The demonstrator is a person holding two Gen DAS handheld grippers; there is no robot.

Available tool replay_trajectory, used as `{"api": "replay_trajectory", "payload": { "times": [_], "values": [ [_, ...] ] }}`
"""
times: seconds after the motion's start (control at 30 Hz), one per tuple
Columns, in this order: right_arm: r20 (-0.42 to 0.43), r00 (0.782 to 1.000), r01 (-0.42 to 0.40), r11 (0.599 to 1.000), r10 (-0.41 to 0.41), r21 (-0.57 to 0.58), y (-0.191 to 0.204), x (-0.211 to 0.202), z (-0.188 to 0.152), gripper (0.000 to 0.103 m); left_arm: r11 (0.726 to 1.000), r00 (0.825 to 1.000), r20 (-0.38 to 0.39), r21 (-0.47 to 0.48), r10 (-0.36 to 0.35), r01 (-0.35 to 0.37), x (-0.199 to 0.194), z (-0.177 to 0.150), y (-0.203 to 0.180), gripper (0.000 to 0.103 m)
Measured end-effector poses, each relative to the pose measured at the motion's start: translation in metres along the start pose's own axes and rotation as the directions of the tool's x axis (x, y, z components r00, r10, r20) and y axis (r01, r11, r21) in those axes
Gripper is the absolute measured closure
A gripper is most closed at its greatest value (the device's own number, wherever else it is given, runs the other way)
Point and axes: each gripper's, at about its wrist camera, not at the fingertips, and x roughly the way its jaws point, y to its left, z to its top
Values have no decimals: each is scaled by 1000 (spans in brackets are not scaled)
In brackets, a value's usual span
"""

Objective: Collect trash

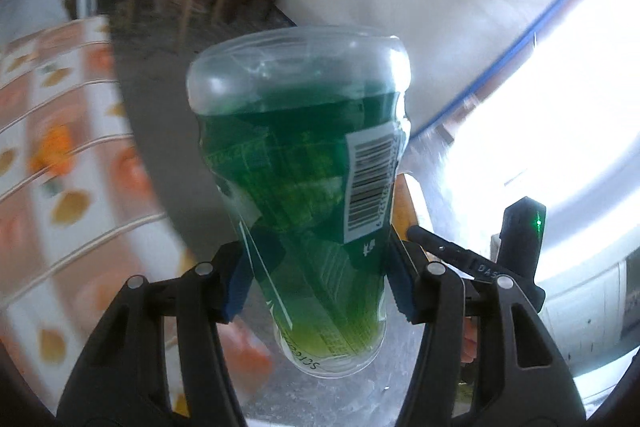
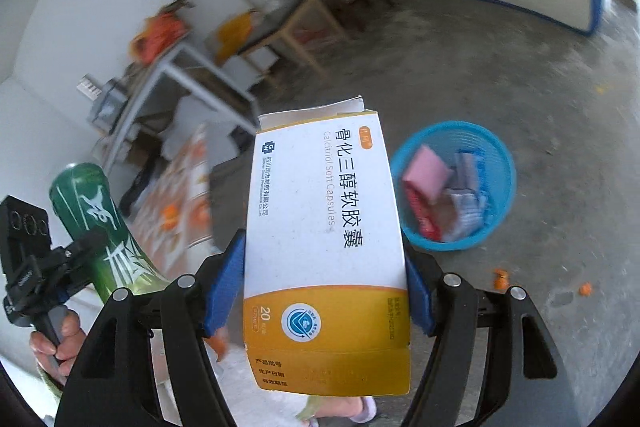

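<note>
Presently my left tool (image 1: 318, 281) clamps a green bottle (image 1: 308, 187) between its pads; my right tool (image 2: 320, 291) grips a medicine box (image 2: 324, 239), the blue basket (image 2: 500, 163) lying beyond on the floor.

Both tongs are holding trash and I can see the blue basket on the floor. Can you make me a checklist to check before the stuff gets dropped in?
1. Left tongs squeezing the green bottle: ok, blue pads press both sides.
2. Right tongs squeezing the medicine box: ok, gripped on both edges.
3. Blue basket in sight and upright: ok, on the floor to the right of the box.
4. Room left in the basket: ok, a few packets lie inside, not full.
5. Tongs over the basket: not ok, both are off to its side.
6. Bottle empty: cannot tell.
</note>
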Motion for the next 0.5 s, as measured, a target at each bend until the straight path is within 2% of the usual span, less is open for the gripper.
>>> {"api": "replay_trajectory", "payload": {
  "times": [0.23,0.27,0.3,0.33,0.4,0.5],
  "values": [
    [-53,997,55,990,-48,134,-67,59,36,34,997,992,-120,61,44,-36,107,39,-27,46],
    [-51,997,68,987,-61,149,-79,70,43,33,997,991,-124,64,44,-36,116,45,-30,36],
    [-51,995,87,985,-81,148,-86,80,49,33,997,991,-121,67,53,-45,123,52,-31,23],
    [-56,993,114,983,-107,146,-95,92,52,33,996,992,-109,69,66,-59,128,55,-32,20],
    [-81,987,151,976,-140,157,-111,113,57,32,996,993,-96,60,71,-66,133,59,-31,20],
    [-140,973,206,961,-181,187,-136,149,54,32,1000,995,-93,21,24,-22,121,49,-23,20]
  ]
}}
